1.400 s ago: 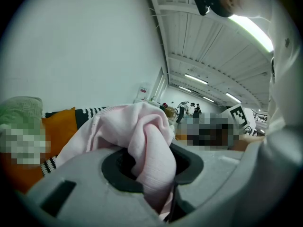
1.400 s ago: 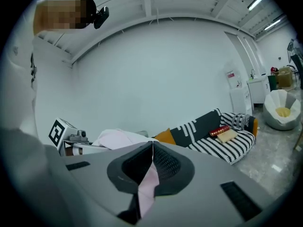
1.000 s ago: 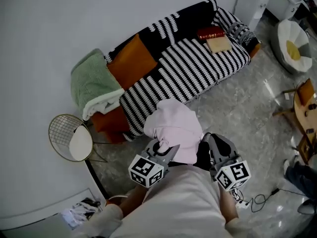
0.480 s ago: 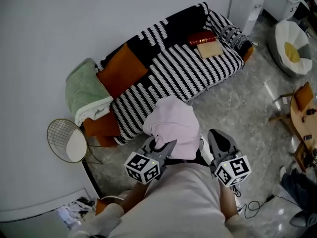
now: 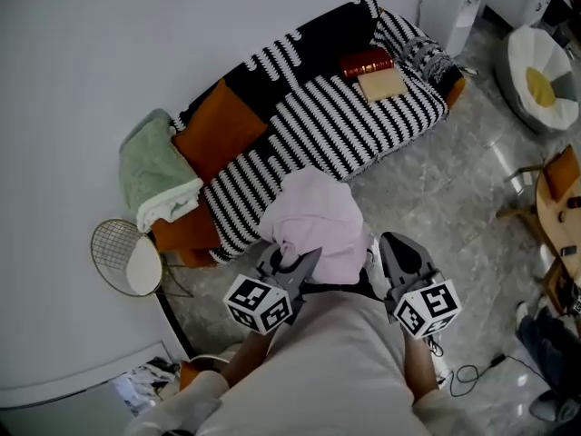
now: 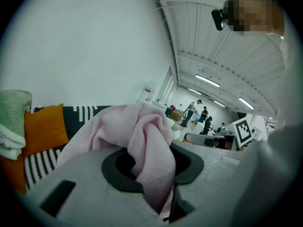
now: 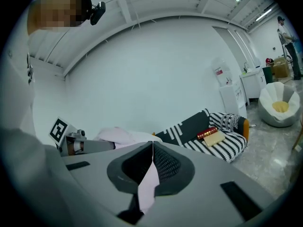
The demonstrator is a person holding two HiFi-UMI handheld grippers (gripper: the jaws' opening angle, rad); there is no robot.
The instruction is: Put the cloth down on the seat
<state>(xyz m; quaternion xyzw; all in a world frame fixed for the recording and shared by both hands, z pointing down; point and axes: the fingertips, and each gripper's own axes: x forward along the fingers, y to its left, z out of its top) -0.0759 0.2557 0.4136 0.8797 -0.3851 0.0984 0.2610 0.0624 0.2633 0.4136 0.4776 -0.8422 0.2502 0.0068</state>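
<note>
Right now both grippers are clamped on the pink cloth [image 5: 318, 223], which hangs bunched in the air in front of me, over the floor [image 5: 436, 198] and short of the striped seat [image 5: 345, 130]. The left gripper [image 6: 158, 176] has a thick wad of fabric pinched between its jaws, so that side looks secure to me. The right gripper [image 7: 150, 171] worries me more. Its jaws are closed on only a thin sliver of an edge, and I judge a sharp tug or a quick swing could pull that strip free and leave the cloth dangling from one side. If that happens before I am over the seat, the loose part may drag on the floor or catch on the seat's front edge. Letting go too early would do the same. Aim matters as well: the red book [image 5: 366, 63] and the tan book [image 5: 381, 84] lie at the far end, and the orange cushion [image 5: 218, 130] and green blanket [image 5: 154, 166] crowd the near end, so a careless drop could cover them instead of bare seat. Finally, the wad sits deep in the left jaws, and I suspect it could cling there when they part.
</note>
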